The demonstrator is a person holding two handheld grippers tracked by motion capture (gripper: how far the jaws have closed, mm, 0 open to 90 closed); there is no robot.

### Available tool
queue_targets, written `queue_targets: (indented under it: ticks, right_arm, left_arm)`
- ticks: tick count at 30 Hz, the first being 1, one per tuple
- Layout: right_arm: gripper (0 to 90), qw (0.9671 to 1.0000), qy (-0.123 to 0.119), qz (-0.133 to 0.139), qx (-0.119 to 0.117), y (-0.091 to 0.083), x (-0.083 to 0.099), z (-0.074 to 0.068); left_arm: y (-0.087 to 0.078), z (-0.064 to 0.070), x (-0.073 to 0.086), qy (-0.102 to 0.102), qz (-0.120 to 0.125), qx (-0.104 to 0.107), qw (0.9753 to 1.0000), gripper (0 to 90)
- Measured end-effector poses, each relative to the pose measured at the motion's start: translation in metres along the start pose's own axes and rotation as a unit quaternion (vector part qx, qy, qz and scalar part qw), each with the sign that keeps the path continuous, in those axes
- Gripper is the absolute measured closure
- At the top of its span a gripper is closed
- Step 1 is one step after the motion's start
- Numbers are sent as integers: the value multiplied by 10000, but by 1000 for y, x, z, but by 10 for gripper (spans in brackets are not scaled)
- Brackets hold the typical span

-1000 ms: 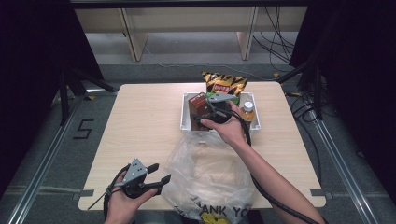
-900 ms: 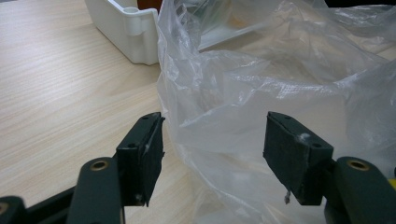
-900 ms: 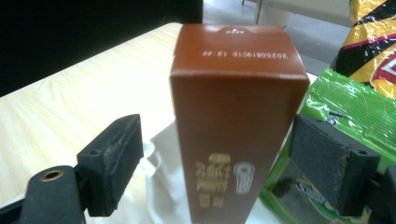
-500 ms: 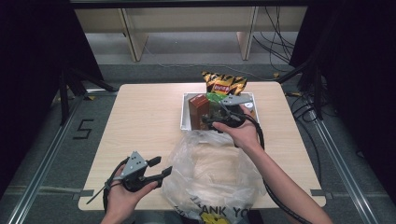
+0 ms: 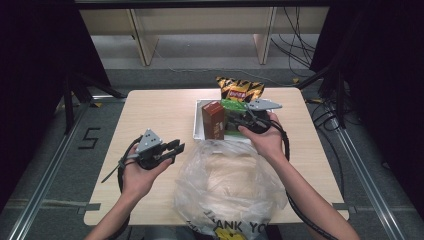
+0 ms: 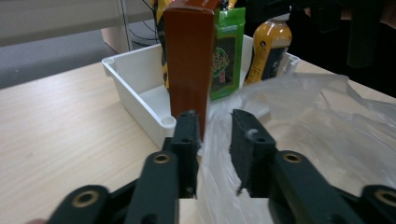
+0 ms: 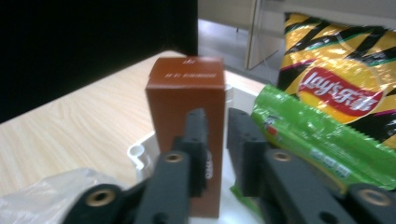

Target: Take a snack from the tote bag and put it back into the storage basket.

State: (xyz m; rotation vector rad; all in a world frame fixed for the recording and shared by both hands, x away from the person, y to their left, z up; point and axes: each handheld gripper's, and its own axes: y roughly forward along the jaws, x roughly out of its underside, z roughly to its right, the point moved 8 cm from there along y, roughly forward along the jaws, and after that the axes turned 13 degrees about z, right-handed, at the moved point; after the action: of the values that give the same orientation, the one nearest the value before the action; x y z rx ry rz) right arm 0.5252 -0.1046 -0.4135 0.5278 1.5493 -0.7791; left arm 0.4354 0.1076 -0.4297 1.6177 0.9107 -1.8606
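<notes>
left gripper (image 5: 176, 147): held low at the near-left of the tabletop (image 5: 150, 115), beside the left edge of the clear plastic bag (image 5: 230, 185).
left fingers (image 6: 187, 133): parted by a narrow gap, nothing between them. In the left gripper view the bag's film lay just beyond and under the tips; contact could not be told.
right gripper (image 5: 239, 121): was over the white rectangular plastic bin (image 5: 198, 120), pointed left toward the tall brown cardboard box (image 5: 213, 120).
right fingers (image 7: 196, 135): slightly apart, gap narrow, empty. In the right gripper view the brown box (image 7: 187, 121) stood right behind the left finger; touching or not, could not tell. No grip on it.
brown box: upright in the bin's left end, nearest the bag; in the left gripper view it (image 6: 189, 60) rose well above the bin wall (image 6: 135, 107).
bin contents: brown box, green foil snack packet (image 6: 226, 51) just beside it, orange-filled bottle with dark label (image 6: 268, 49) toward the other end, yellow-and-black Lay's chip bag (image 7: 341, 70) standing at the far side behind the green packet (image 7: 322, 140).
plastic bag: lay on the near edge of the tabletop between the two forearms, mouth toward the bin, crumpled; printed lettering on the near part. Contents could not be made out.
bag vs bin: bag's far edge met the bin's near wall.
</notes>
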Motion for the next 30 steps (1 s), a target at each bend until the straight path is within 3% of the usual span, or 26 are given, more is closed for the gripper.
queue_targets:
  ticks: [2,3,4,5,10,11,12,20,27,28,30]
  right_arm:
    - [881,9999,125,88,28,0,-1,2]
    - [900,9995,196,136,191,1,-1,5]
    - [900,9996,110,183,204,2,-3,10]
    - [900,9993,215,202,247,4,-3,10]
    - [900,9994,113,95,328,14,-2,18]
    - [900,9991,244,23,339,16,0,16]
    - [900,9994,125,39,331,19,1,20]
    - [900,9984,384,-136,402,33,11,20]
    - [894,9989,246,-97,394,39,11,22]
    - [894,9982,408,-151,408,39,11,19]
    - [893,9985,293,-137,442,39,11,21]
  left_arm:
    - [10,-2,-5,79,1,-29,10000,789]
    - [18,-3,-8,86,-17,-64,9999,806]
    - [22,-3,-9,90,-33,-73,9999,824]
    - [28,-3,-11,107,-32,-90,9999,836]
    - [59,-11,-15,63,-90,-291,9995,879]
    - [63,-13,-15,45,-109,-308,9995,882]
    - [66,-14,-16,43,-130,-343,9993,886]
    - [89,-19,-14,-3,-302,-501,9983,889]
    - [103,-19,-9,-60,-442,-661,9968,891]
    - [104,-21,-9,-32,-498,-689,9964,892]
    - [106,-21,-9,-26,-525,-710,9961,892]
